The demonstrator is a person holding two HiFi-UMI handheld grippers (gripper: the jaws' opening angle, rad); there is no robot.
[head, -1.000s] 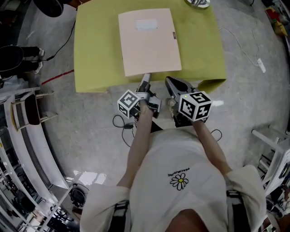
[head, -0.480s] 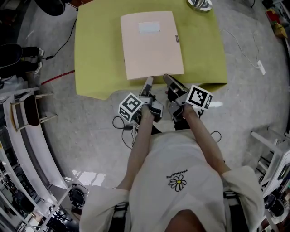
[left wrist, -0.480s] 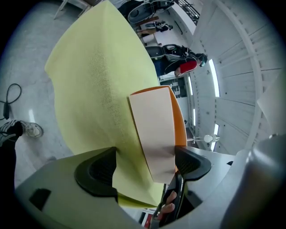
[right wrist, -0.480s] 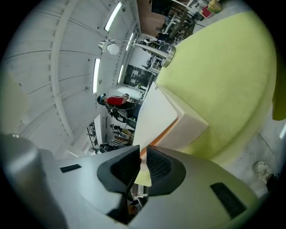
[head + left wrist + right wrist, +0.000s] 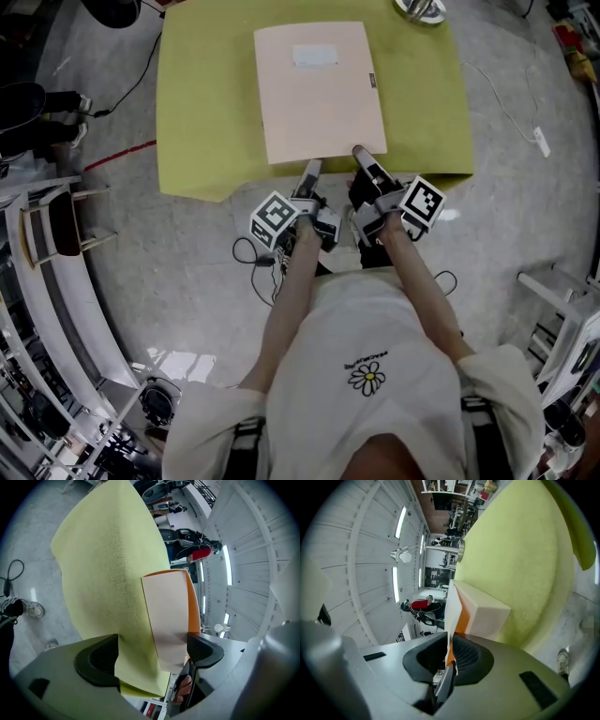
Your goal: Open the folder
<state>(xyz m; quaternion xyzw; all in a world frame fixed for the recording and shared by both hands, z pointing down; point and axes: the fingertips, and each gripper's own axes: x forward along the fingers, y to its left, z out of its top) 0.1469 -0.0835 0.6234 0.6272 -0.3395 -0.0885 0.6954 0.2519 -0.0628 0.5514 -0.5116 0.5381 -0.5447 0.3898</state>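
Right gripper [image 5: 450,656] jaws pinch the folder [image 5: 319,94] cover's edge. Left gripper [image 5: 152,653] jaws are opening wide astride it, gripping nothing. Next, likely: lift the cover.

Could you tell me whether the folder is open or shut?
Barely open: the folder lies flat, but the right gripper view shows its cover lifted at the near edge, baring orange.

Left of folder [image 5: 319,89]: you have a broad bare strip of desk [image 5: 206,112] to pass over | right of folder: a like strip, open | far right corner: metal object [image 5: 419,7] stands in your way | floor by near edge: black cable [image 5: 251,258] lies coiled | left flank: chair [image 5: 56,225], well apart from the desk
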